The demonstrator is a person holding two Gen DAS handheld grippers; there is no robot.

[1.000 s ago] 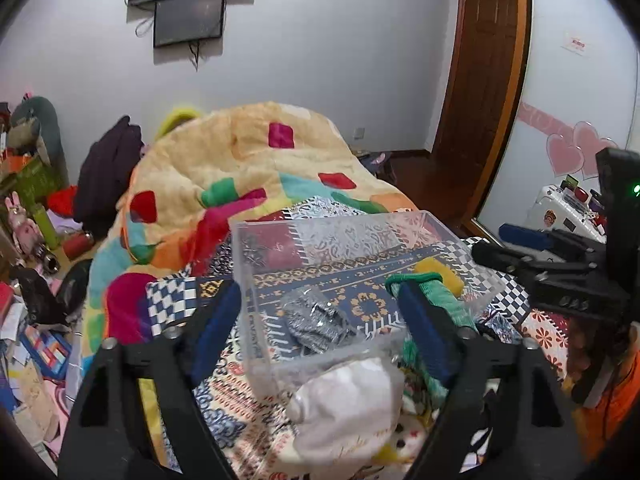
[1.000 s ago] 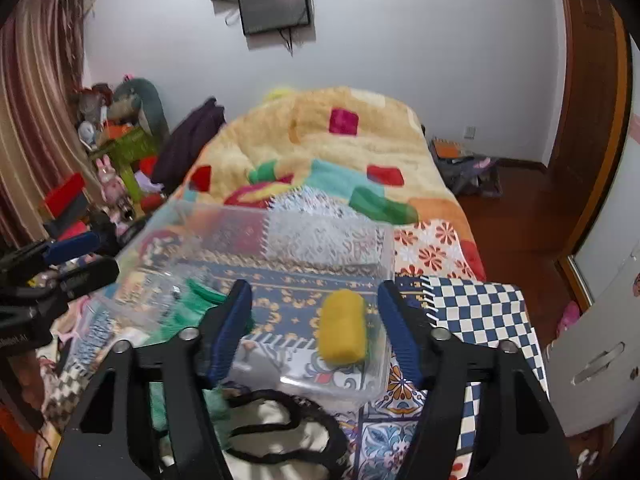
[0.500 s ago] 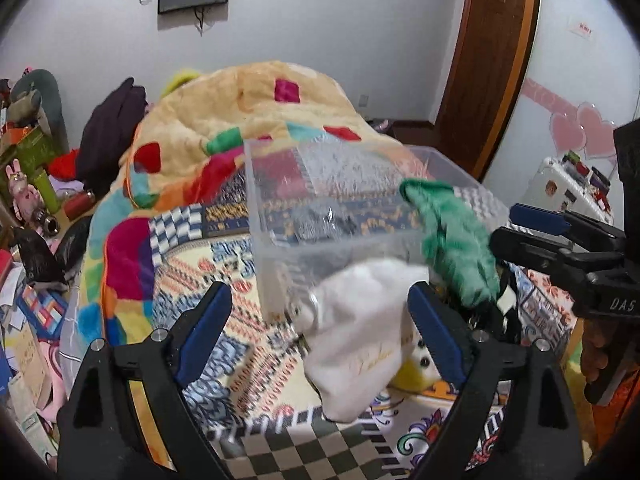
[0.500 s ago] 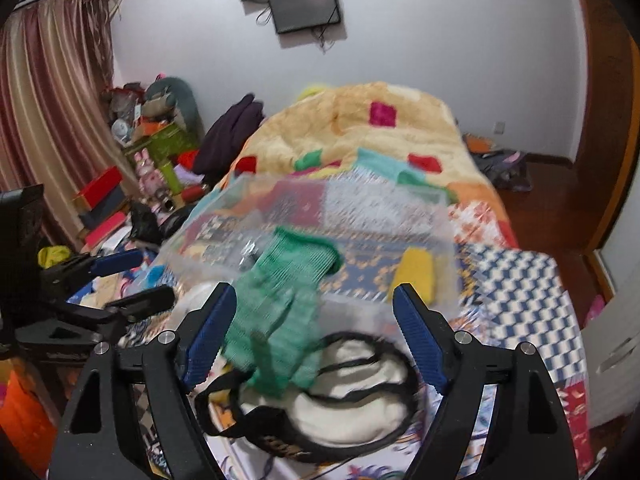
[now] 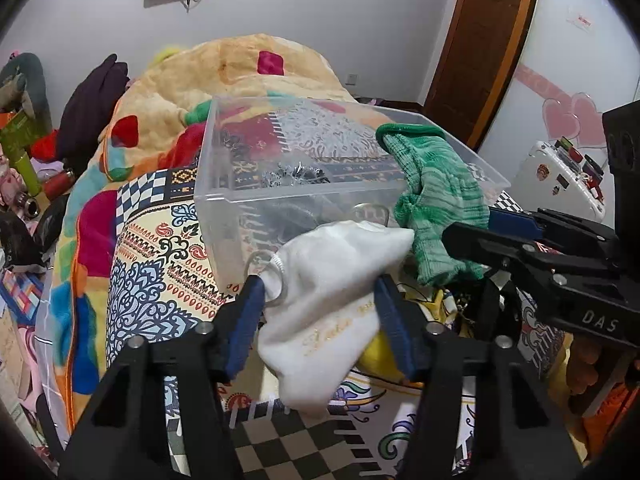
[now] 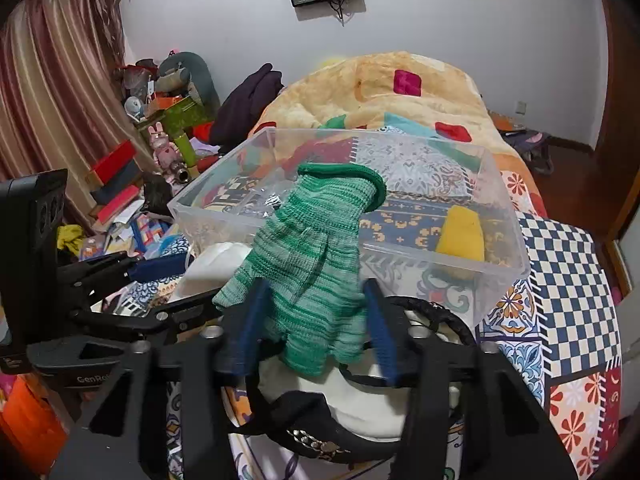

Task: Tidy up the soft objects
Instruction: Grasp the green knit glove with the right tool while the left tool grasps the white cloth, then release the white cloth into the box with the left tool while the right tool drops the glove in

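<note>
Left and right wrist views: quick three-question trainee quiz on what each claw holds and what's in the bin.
1. True or false: the left claw is shut on the white pouch.
2. The right claw holds: A) yellow sponge B) green knit glove C) black strap
3. Fill in: the yellow sponge lies ___ the clear plastic bin.

Key: 1 true; 2 B; 3 inside.
</note>
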